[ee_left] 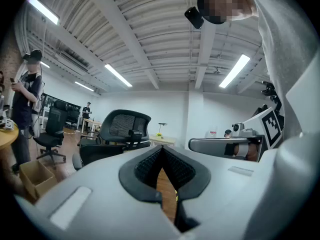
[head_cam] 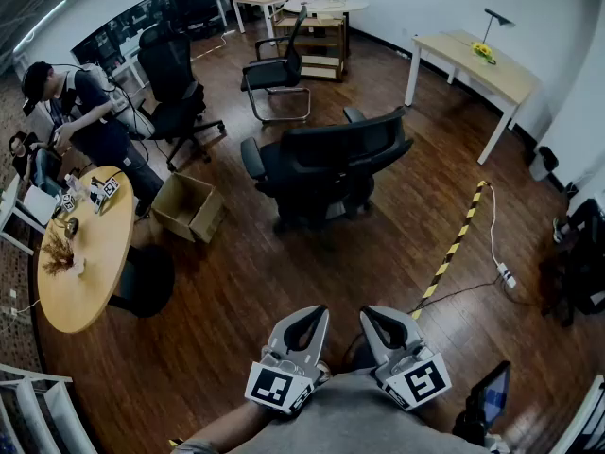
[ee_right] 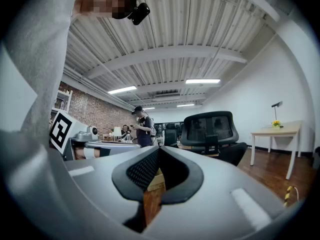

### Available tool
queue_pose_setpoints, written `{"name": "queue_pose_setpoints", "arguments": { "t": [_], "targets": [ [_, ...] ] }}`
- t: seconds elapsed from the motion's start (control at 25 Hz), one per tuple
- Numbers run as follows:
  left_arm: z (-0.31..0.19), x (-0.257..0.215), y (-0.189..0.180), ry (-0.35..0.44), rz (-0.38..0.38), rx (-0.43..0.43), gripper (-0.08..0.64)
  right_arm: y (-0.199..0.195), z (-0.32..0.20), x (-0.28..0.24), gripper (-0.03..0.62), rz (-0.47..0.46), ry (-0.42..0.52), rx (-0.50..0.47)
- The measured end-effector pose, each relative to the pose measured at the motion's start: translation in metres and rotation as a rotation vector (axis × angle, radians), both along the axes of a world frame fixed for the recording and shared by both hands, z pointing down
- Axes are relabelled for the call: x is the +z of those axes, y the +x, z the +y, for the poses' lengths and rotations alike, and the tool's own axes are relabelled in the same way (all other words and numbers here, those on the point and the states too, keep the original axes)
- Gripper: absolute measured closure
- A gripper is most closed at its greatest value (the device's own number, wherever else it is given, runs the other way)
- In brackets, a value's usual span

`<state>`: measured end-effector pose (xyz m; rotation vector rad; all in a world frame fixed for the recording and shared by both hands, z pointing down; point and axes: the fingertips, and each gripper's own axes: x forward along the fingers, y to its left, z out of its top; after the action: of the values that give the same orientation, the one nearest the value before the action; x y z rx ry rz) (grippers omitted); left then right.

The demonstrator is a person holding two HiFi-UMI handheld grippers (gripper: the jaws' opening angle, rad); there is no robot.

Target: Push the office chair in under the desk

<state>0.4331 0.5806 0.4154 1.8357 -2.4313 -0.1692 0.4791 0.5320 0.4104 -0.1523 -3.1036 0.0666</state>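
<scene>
While both are held low and level just in front of the person's body, side by side, the left gripper (head_cam: 309, 315) has its jaws pressed together with nothing between them, and the right gripper (head_cam: 372, 315) is closed and empty in the same way. Bare wooden floor (head_cam: 284, 282) lies beyond them. Farther out, in the middle of the room, stands the black office chair (head_cam: 326, 164), well apart from both grippers. The light wooden desk (head_cam: 473, 64) stands at the far right beside the white wall, with a small lamp (head_cam: 493, 22) and yellow flowers (head_cam: 484, 52) on it. The chair is well to the left of the desk, not under it. A yellow-and-black striped strip (head_cam: 454, 244) runs along the floor to the right of the chair. To the left of the chair sits an open cardboard box (head_cam: 189, 206). Farther left is a round wooden table (head_cam: 80, 253), with a person (head_cam: 90, 121) standing at its far side.
</scene>
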Motion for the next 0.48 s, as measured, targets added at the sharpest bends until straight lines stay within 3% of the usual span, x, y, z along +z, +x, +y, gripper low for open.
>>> {"name": "queue_pose_setpoints", "arguments": {
  "t": [0.48],
  "targets": [
    [-0.011,0.0,-0.054,0.013,-0.001,-0.018,0.558,-0.057,-0.011,0.002,0.588,-0.003,0.011,-0.016]
  ]
}}
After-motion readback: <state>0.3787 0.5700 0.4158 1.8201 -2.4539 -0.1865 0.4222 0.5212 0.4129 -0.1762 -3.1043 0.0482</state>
